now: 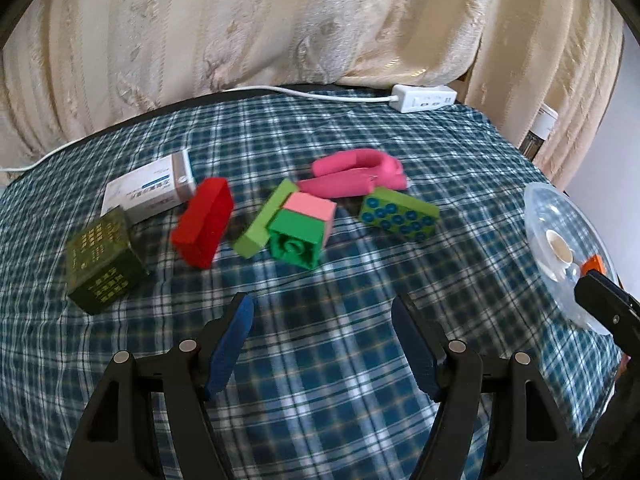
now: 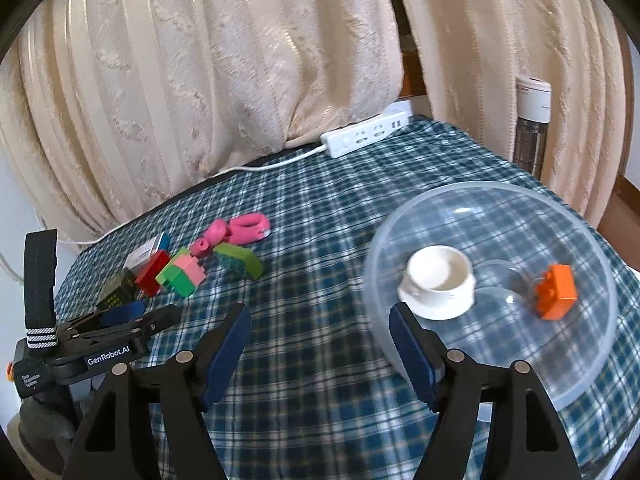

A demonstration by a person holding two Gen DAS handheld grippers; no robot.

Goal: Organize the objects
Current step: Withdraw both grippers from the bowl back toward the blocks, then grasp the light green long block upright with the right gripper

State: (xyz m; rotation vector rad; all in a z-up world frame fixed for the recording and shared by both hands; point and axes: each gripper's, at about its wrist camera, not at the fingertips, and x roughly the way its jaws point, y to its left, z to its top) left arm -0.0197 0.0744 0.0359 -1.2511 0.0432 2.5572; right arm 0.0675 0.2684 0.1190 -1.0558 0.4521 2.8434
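**Two things in the bowl, most still on the cloth**

I judge the sorting to be barely begun. The clear bowl [image 2: 492,380] on the right side of the worktop [image 1: 320,360] holds only a small white cup [image 2: 440,284] and an orange brick [image 2: 558,292], lying apart from each other.

Everything else waits in a loose cluster on the checked cloth, well apart from the bowl: a red brick [image 1: 204,226], a pink-and-green brick [image 1: 302,226] leaning against a flat light-green piece [image 1: 262,222], a green brick with blue studs [image 1: 398,214], a pink curved toy [image 1: 356,174], a white carton [image 1: 150,190] and a dark green box [image 1: 104,266].

My left tongs [image 1: 322,344] hang over bare cloth just short of the cluster, jaws wide apart and holding nothing. My right tongs [image 2: 320,350] stand just as wide and just as empty, at the near rim of the bowl.

That leaves seven pieces to carry across, by my count.
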